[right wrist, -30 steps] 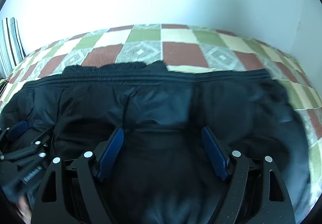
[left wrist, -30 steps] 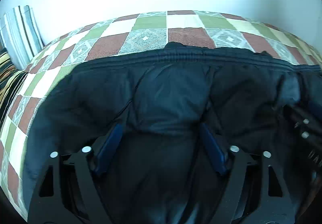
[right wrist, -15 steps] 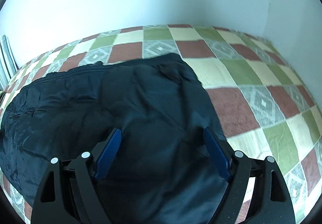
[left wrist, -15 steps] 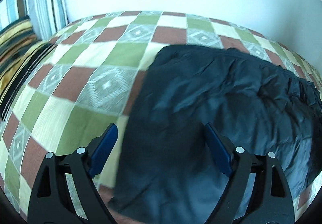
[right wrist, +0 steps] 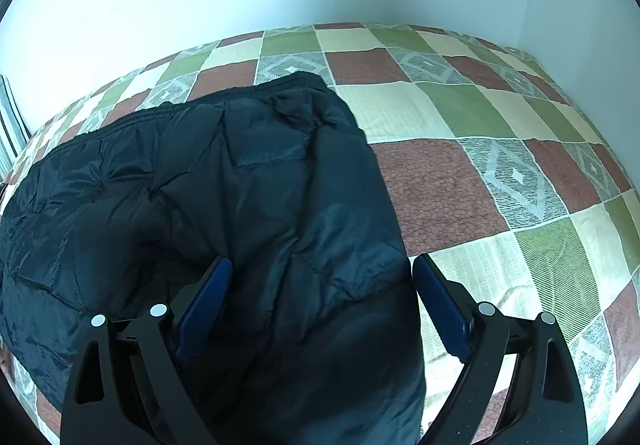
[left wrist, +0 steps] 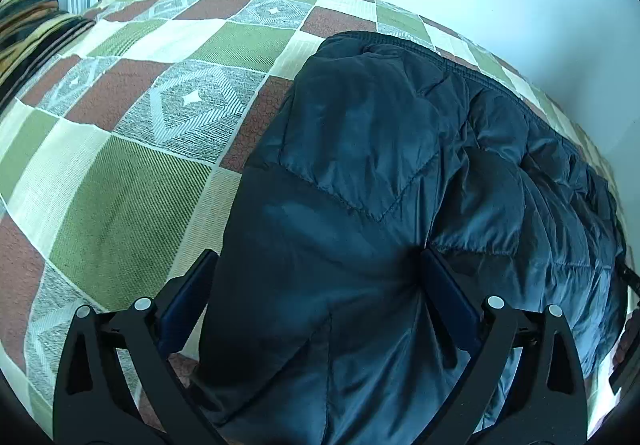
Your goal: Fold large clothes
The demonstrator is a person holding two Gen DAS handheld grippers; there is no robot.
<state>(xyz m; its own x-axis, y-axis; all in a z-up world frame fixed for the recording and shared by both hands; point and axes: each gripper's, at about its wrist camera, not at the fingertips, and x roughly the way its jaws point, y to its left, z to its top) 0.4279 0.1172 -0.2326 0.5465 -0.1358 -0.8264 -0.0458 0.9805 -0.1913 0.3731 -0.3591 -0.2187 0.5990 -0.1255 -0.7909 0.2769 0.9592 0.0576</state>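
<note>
Mid-fold: dark quilted jacket (left wrist: 380, 181) flat on checked bedspread (left wrist: 132, 181). Left gripper (left wrist: 316, 285) and right gripper (right wrist: 320, 293) spread, holding nothing. Next: pinch end edges, fold inward.

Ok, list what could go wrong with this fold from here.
1. Both the left gripper and the right gripper are open over the dark puffy jacket, so the slippery padded fabric may spring back open.
2. The jacket's far hem looks bunched, so another fold could lock in creases.
3. Its side edges sit unevenly on the checkered blanket.
</note>
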